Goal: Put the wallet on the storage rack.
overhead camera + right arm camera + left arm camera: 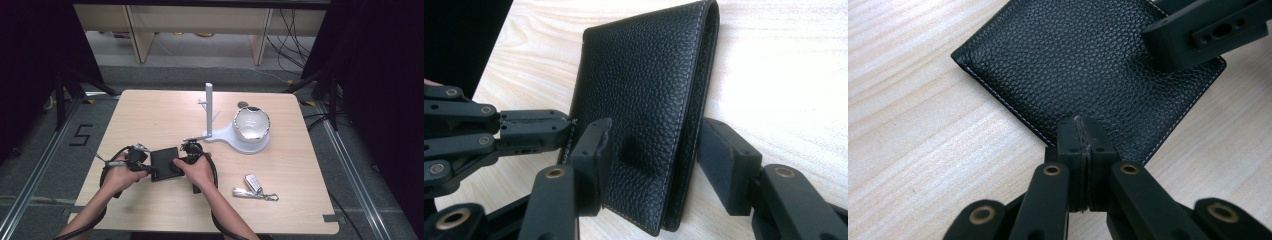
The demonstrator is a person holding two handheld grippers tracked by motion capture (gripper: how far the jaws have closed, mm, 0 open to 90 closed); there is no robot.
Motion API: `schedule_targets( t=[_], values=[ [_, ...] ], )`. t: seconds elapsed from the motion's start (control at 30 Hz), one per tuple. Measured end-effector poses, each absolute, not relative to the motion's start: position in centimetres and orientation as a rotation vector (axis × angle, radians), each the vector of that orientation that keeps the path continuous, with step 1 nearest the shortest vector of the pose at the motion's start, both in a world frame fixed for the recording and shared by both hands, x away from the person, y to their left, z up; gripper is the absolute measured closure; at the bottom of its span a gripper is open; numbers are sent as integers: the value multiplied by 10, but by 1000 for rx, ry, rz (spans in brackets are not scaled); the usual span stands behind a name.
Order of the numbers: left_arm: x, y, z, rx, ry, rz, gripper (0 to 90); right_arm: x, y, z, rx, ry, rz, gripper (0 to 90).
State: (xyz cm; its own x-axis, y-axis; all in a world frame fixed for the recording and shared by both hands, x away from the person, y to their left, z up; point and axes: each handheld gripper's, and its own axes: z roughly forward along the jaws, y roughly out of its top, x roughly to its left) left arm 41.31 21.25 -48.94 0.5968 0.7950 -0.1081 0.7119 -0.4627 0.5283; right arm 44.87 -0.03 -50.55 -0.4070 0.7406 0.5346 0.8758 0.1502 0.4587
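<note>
A black grained-leather wallet (164,161) lies folded on the wooden table, near its front left. My left gripper (151,172) is shut, pads together. In the left gripper view its tips (1082,135) sit over the near corner of the wallet (1073,60), and I cannot tell whether any leather is caught between them. My right gripper (176,165) straddles the wallet's folded edge. In the right gripper view (656,165) one pad dents the wallet's face (649,75) and the other sits against the spine. The left gripper's tips (566,132) touch the wallet's opposite edge.
A white stand with an upright post (209,112) rises mid-table. A shiny round bowl (251,124) sits on the stand's base. A car key fob with a key ring (254,185) lies at the front right. The table's front edge is close behind both hands.
</note>
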Motion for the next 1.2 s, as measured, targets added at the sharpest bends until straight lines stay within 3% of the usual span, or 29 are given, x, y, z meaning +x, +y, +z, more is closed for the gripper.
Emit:
schedule_targets(
  t=[0.6,1.2],
  values=[
    [407,210,-491,2294,1175,281,890,447,-4,-504,-1680,-2127,-1007,541],
    [408,216,-493,2233,1210,232,891,445,-6,-509,-1615,-2000,-976,592]
  ],
)
